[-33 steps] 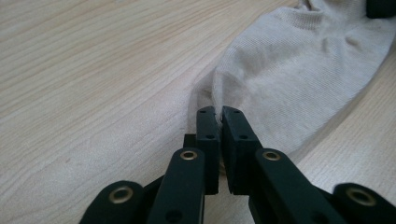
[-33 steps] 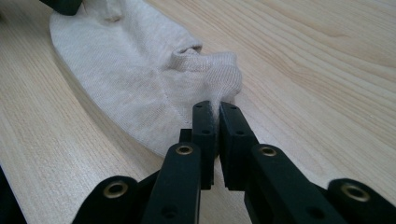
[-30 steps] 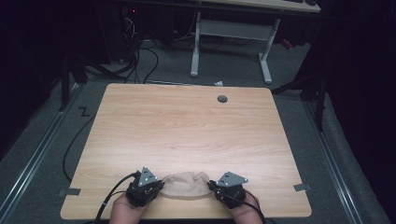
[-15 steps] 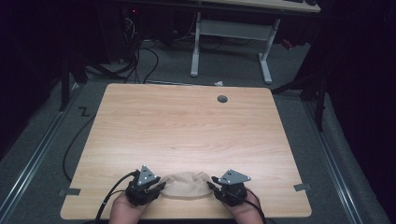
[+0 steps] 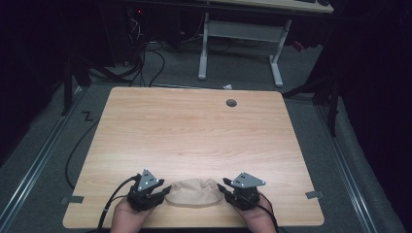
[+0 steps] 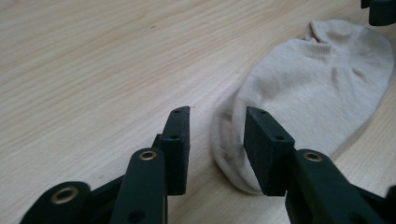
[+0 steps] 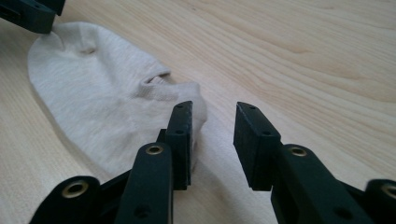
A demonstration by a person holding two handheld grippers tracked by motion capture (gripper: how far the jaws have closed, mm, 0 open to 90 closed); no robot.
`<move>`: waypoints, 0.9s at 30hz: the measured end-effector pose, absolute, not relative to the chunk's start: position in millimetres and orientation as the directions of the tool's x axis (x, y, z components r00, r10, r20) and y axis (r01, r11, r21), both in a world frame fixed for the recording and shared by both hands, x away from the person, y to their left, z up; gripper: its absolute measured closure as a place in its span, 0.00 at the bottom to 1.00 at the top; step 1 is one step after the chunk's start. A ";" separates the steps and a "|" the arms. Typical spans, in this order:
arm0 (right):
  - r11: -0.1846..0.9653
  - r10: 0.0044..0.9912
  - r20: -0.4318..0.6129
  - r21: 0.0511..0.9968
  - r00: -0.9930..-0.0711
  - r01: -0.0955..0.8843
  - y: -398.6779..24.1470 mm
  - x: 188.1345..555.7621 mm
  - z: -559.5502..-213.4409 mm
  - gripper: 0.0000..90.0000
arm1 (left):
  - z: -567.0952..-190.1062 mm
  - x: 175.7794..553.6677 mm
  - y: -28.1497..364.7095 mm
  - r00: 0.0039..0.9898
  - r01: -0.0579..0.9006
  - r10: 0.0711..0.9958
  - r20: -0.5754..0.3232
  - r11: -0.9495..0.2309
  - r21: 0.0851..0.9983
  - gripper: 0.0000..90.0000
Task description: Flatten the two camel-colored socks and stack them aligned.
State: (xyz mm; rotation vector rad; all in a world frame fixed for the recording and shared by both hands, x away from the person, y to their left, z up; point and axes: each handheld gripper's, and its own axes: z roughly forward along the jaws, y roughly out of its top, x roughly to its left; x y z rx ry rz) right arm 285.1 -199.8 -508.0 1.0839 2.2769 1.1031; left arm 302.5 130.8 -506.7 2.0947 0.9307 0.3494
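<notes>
Bare table (image 5: 194, 136) ahead, sock (image 5: 194, 192) lying between both hand-held grippers

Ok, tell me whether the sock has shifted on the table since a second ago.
No. In the high view the sock lies at the same spot near the table's front edge, between the left gripper and right gripper, whose jaws have just been opening.

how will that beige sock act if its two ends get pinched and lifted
The sock lies flat and creased, so it probably sags between the left gripper and right gripper. Thin knit: likely very light. Pushed, it would probably bunch up rather than slide.
</notes>
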 end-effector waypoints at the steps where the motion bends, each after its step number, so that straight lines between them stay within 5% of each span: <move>1: 0.392 0.779 -0.010 0.788 -0.627 0.475 -199.8 285.1 -508.0 0.75 | -506.7 302.5 130.8 0.691 0.499 0.720 -0.066 -0.409 0.764 0.68; 19: 0.306 0.889 -0.057 0.811 -0.454 0.498 -249.3 334.3 -507.2 0.64 | -510.6 365.9 220.8 0.478 0.558 0.878 -0.015 -0.291 0.777 0.61; 27: 0.234 0.940 -0.046 0.809 -0.339 0.540 -288.5 334.8 -517.3 0.62 | -515.7 375.8 262.8 0.355 0.608 0.930 -0.092 -0.154 0.779 0.61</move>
